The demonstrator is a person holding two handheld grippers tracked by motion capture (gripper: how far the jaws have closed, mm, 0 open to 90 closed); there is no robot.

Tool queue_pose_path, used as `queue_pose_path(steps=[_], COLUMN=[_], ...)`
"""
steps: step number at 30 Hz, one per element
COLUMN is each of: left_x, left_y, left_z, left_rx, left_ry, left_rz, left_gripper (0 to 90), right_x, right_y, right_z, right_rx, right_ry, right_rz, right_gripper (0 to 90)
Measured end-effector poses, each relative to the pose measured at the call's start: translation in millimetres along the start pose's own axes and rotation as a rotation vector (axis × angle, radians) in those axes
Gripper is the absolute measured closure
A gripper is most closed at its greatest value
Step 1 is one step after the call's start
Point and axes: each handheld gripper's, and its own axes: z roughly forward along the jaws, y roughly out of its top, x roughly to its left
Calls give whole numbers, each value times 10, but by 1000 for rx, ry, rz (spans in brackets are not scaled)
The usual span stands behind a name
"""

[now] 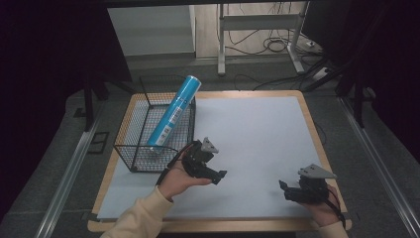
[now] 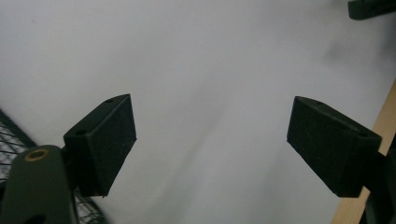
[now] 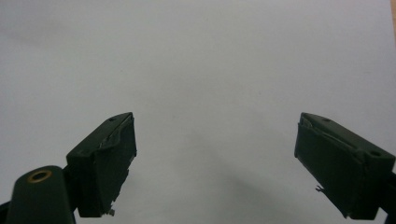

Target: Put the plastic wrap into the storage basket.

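A blue cylinder can (image 1: 174,111) leans inside a black wire basket (image 1: 132,148), its top sticking out over the far rim. My left gripper (image 1: 218,177) hovers just right of the basket's near corner, above the white table sheet (image 1: 257,134). In the left gripper view its jaws stand wide apart with nothing between them, and the left gripper (image 2: 212,144) looks down on bare sheet. My right gripper (image 1: 283,188) rests low near the table's front right. The right gripper (image 3: 215,158) is open too, with only white sheet between its pads.
The basket's mesh (image 2: 9,149) shows at the left edge of the left gripper view, and the wooden table edge (image 2: 380,126) at its right. Beyond the table stand a metal frame (image 1: 257,29) and floor cables (image 1: 277,47). Rails run along both sides.
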Motion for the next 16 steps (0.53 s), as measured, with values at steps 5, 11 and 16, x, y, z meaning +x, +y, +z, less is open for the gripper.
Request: queue_pose_path(steps=[5,11,16], left_x=[-64,-49,-33], left_y=[-104,-116,-162], left_z=[116,136,142], left_rx=[24,31,7], left_ry=[-11,-16,-5], left_rz=[2,1,-16], left_gripper=[152,151,153], right_x=[6,11,11], right_y=[-3,5,4], right_z=[14,-2,8], right_rx=[6,-6,-7], right_ry=[-2,-10,-5], right_rz=[-2,0,-5], right_gripper=[132,132,132])
